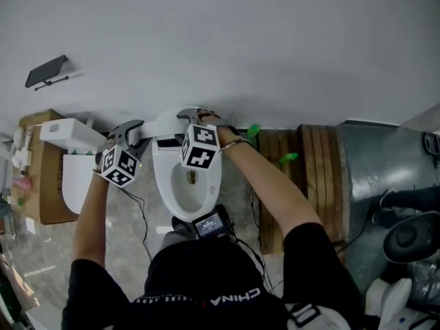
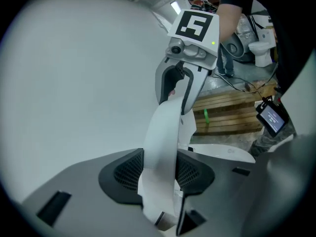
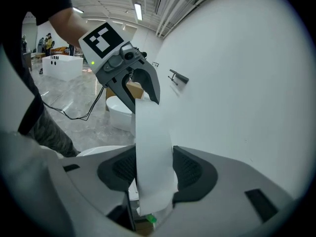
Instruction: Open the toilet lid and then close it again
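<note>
You are holding the toilet lid (image 1: 163, 124) upright against the white wall (image 1: 240, 47), above the open bowl (image 1: 163, 184). Your left gripper (image 1: 132, 133) is clamping one side edge of the lid between its pads, and your right gripper (image 1: 194, 117) is gripping the opposite edge likewise.

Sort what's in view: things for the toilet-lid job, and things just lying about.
For the job: toilet lid, toilet bowl, left gripper, right gripper, both clamped on the raised lid.
Lying about: second toilet, cardboard box, wooden pallet.
</note>
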`<action>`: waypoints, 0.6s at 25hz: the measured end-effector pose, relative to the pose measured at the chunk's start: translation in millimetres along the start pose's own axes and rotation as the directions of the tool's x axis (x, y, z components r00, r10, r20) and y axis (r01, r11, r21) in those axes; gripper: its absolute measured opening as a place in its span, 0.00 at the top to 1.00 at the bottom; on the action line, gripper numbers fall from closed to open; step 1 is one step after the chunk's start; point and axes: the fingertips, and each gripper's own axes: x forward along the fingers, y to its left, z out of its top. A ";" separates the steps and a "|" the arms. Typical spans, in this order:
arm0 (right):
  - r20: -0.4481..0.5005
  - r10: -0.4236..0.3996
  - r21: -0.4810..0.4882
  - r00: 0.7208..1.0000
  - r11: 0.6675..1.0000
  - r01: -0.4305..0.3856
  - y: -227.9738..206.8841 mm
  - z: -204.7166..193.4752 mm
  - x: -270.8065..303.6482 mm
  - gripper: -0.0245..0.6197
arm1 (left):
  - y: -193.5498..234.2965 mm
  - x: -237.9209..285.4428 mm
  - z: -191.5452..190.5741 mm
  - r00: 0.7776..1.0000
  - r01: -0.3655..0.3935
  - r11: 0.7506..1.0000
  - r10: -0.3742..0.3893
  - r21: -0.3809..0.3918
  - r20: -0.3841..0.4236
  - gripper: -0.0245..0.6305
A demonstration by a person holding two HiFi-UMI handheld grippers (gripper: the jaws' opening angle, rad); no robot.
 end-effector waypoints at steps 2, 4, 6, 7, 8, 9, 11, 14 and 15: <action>-0.010 0.027 0.007 1.000 1.000 -0.026 27.4 -2.9 -5.8 0.65 | -27.1 -11.7 -3.7 1.000 0.010 1.000 -0.010 0.010 -0.014 0.72; -0.022 0.052 0.020 0.998 0.998 -0.052 55.7 -5.8 -9.0 0.62 | -53.7 -23.6 -9.8 0.999 0.030 0.999 -0.029 0.019 -0.021 0.70; -0.043 0.047 -0.003 0.998 0.999 -0.048 80.5 -10.1 -11.2 0.62 | -76.7 -32.5 -15.9 0.999 0.045 0.998 -0.044 0.033 -0.019 0.68; -0.058 0.038 -0.018 0.998 0.999 -0.039 91.3 -12.7 -12.3 0.62 | -87.1 -36.1 -18.4 0.999 0.051 0.998 -0.050 0.038 -0.017 0.67; -0.075 0.027 -0.034 0.997 0.999 -0.029 101.9 -15.3 -13.4 0.62 | -97.7 -39.9 -20.7 0.998 0.056 0.998 -0.055 0.042 -0.014 0.66; -0.093 0.015 -0.051 0.996 0.999 -0.020 112.9 -18.2 -14.5 0.62 | -108.9 -43.8 -23.1 0.998 0.059 0.997 -0.059 0.045 -0.011 0.65; -0.129 -0.014 -0.076 0.992 0.997 0.004 135.9 -25.2 -17.1 0.62 | -132.9 -51.0 -27.4 0.998 0.066 0.997 -0.066 0.049 0.000 0.64; -0.194 -0.065 -0.103 0.979 0.994 0.045 168.4 -36.7 -20.8 0.61 | -167.2 -59.2 -33.9 0.997 0.073 0.995 -0.075 0.062 0.019 0.64; -0.215 -0.079 -0.111 0.973 0.992 0.056 177.9 -39.8 -20.7 0.61 | -177.0 -61.4 -37.1 0.997 0.076 0.995 -0.078 0.067 0.024 0.64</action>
